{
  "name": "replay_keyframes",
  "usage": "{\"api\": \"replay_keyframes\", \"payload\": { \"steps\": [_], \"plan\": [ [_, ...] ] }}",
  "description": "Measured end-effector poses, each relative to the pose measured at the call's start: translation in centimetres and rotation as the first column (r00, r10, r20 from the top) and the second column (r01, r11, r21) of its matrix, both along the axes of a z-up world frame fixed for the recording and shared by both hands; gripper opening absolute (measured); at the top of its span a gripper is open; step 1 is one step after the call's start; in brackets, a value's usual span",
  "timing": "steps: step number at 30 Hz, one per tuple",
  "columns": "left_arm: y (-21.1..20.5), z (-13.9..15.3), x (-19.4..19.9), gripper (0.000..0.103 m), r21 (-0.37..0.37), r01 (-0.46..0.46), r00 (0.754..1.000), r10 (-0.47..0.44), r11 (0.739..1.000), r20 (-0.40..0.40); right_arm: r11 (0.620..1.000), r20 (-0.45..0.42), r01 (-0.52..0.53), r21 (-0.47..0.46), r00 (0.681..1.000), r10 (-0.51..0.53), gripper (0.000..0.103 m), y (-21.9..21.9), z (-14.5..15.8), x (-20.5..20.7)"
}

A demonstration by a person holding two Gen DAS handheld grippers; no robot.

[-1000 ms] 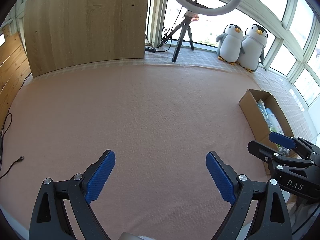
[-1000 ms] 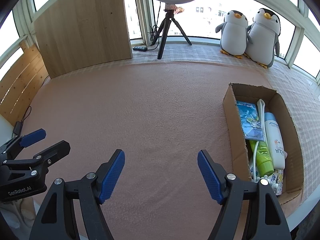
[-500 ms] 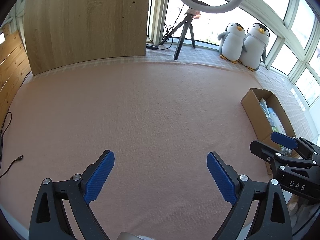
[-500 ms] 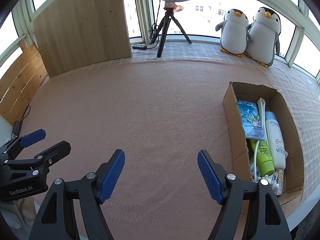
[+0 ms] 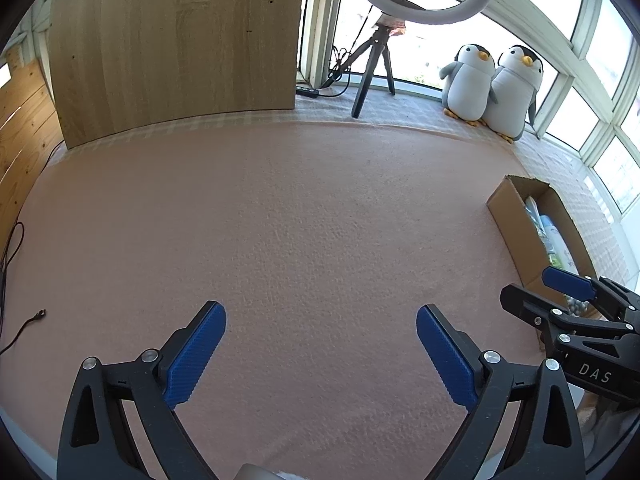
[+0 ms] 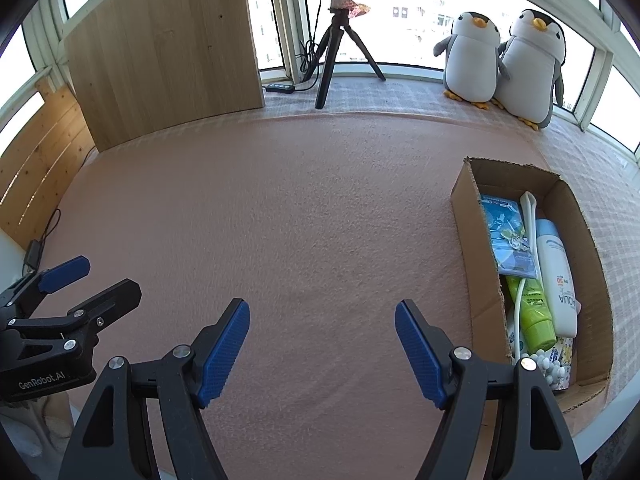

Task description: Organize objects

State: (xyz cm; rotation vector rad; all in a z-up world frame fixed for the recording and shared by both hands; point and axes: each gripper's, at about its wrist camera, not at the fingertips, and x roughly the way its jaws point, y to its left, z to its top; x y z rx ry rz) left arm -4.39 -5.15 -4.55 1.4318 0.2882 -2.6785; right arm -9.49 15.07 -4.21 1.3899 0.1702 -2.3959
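A cardboard box [image 6: 464, 208] lies on the pink cloth at the right. Inside it I see a blue packet [image 6: 505, 236], a white sunscreen bottle [image 6: 556, 276], a green tube [image 6: 534, 314], a white long-handled utensil [image 6: 529, 216] and small white beads [image 6: 550, 368]. My right gripper [image 6: 322, 348] hovers open over bare cloth, left of the box, holding nothing. My left gripper [image 5: 320, 350] is open over the cloth too, with nothing between its fingers. The box [image 5: 516, 220] also shows at the right of the left wrist view, behind the other gripper.
A wooden board [image 6: 168, 52] stands at the back left. A ring light on a tripod [image 6: 340, 36] and two plush penguins [image 6: 504, 60] sit on the window ledge. A power strip [image 6: 280, 88] lies by the board. Cables [image 5: 16, 320] trail along the left edge.
The left wrist view has drifted slightly, so the box and penguins sit a little farther right. Both grippers stay open and empty.
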Motion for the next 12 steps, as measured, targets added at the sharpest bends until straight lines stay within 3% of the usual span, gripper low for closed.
{"api": "replay_keyframes", "payload": {
  "steps": [12],
  "plan": [
    [-0.5,-2.0,-1.1,0.101,0.036,-0.005,1.000,0.004,0.999,0.027,1.000,0.017,0.012,0.017,1.000,-0.012,0.072,-0.4,-1.4,-0.7]
  ]
}}
